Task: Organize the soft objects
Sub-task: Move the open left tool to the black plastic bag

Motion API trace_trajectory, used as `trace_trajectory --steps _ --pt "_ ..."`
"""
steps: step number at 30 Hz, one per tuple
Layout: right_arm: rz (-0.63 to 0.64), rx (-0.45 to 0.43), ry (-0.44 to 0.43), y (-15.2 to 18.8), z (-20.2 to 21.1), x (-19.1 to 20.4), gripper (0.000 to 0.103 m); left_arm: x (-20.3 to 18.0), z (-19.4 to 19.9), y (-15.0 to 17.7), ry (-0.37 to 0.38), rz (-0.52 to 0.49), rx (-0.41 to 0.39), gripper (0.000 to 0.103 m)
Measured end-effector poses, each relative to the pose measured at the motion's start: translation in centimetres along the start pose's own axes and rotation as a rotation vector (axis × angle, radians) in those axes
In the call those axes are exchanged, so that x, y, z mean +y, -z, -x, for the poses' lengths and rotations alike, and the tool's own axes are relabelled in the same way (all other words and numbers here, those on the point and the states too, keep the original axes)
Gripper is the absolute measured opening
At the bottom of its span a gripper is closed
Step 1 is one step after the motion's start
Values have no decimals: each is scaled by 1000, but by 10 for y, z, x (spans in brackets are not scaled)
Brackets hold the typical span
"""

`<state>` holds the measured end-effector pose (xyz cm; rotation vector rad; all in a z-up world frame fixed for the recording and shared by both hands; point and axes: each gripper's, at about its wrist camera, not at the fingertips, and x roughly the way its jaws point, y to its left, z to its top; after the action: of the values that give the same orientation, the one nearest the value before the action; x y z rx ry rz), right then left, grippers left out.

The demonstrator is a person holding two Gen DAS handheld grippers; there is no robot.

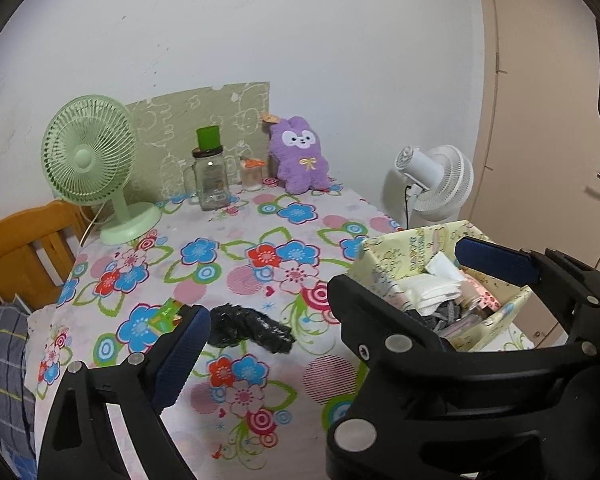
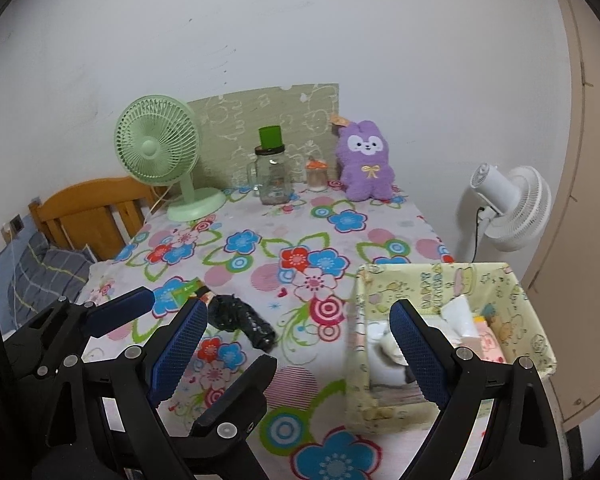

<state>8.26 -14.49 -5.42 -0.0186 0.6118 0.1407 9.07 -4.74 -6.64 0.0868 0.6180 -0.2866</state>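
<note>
A crumpled black plastic bag (image 1: 252, 327) lies on the flowered tablecloth (image 1: 260, 264) near the front, also in the right wrist view (image 2: 242, 320). A small green packet (image 2: 188, 290) lies just left of it. A yellow fabric basket (image 2: 452, 280) at the right holds white cloths and other soft items; it shows in the left wrist view (image 1: 404, 248) too. A purple plush rabbit (image 2: 366, 162) stands at the back. My left gripper (image 1: 276, 354) is open and empty over the bag. My right gripper (image 2: 300, 350) is open and empty, its right finger over the basket.
A green desk fan (image 2: 160, 152), a glass jar with a green lid (image 2: 272, 176) and a small orange-capped bottle (image 2: 316, 174) stand at the back. A white floor fan (image 2: 508, 204) is off the table's right edge. A wooden bed frame (image 2: 88, 208) is at the left.
</note>
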Motion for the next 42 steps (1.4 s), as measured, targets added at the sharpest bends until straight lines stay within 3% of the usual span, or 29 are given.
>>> trace_trajectory --steps 20,42 --pt "54 64 -66 9 -55 50 94 57 -23 25 -86 44 45 94" --pt "76 200 -91 21 -136 66 94 96 -83 43 -157 88 172 93"
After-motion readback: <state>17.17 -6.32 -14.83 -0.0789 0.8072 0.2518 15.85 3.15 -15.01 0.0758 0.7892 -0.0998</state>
